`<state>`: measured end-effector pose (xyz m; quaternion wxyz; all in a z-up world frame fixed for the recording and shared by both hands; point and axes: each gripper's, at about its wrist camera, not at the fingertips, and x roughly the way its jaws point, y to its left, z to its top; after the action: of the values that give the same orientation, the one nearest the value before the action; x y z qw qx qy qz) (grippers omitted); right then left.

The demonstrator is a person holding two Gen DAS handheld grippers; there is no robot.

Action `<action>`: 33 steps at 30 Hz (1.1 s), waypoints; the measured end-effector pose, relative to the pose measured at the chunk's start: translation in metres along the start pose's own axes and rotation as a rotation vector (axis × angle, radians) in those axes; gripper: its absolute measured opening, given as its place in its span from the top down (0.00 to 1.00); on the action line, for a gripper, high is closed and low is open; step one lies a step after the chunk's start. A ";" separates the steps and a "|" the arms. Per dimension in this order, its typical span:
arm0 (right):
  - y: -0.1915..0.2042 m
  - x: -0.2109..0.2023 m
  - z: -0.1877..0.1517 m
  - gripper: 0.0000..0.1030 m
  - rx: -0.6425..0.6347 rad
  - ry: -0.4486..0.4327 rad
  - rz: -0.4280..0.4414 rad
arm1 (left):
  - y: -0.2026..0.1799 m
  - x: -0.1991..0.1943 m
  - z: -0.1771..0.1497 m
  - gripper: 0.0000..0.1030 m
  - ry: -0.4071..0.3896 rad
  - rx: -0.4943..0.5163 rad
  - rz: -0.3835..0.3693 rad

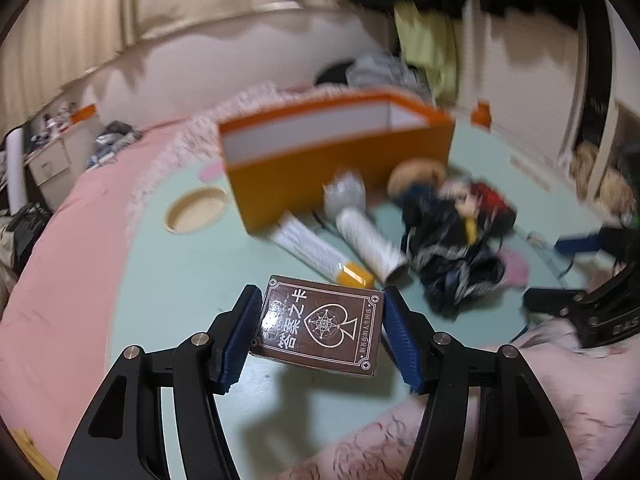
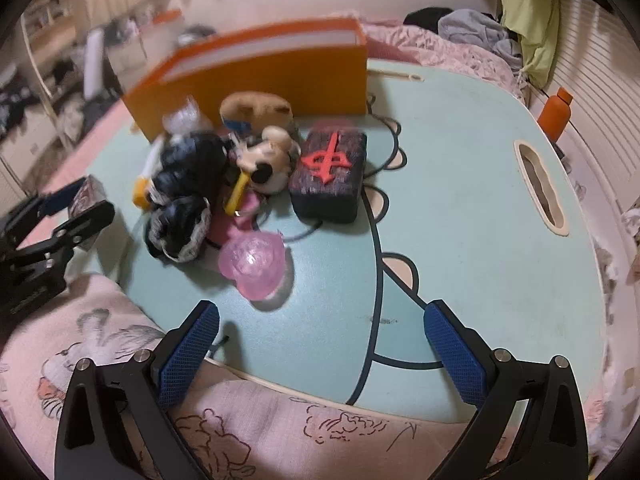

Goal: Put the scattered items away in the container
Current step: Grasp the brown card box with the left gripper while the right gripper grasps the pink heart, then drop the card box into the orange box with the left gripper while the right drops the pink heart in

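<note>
In the left wrist view, the left hand-held gripper clamps a brown card box at lower centre, lifted off the mint counter, with the orange container above. In the right wrist view, the right hand-held gripper gapes empty at the bottom, a pink heart just above it.

The left gripper clamps a brown card box above the table.

We count: orange box 1 | brown card box 1 | white tubes 2 | pink heart-shaped items 1 | mahjong-tile block 1 | orange bottle 1 | grippers 2: left gripper, right gripper
</note>
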<state>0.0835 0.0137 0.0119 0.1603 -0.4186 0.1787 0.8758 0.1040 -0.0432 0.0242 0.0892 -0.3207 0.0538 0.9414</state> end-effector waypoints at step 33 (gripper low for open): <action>0.029 -0.028 0.048 0.65 -0.163 -0.240 0.016 | 0.004 -0.016 0.047 0.40 -0.153 -0.006 0.034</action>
<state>0.0553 0.0055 0.0679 0.1388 -0.3211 0.0898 0.9325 0.0877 -0.0417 0.0717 0.0762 -0.2471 0.0493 0.9647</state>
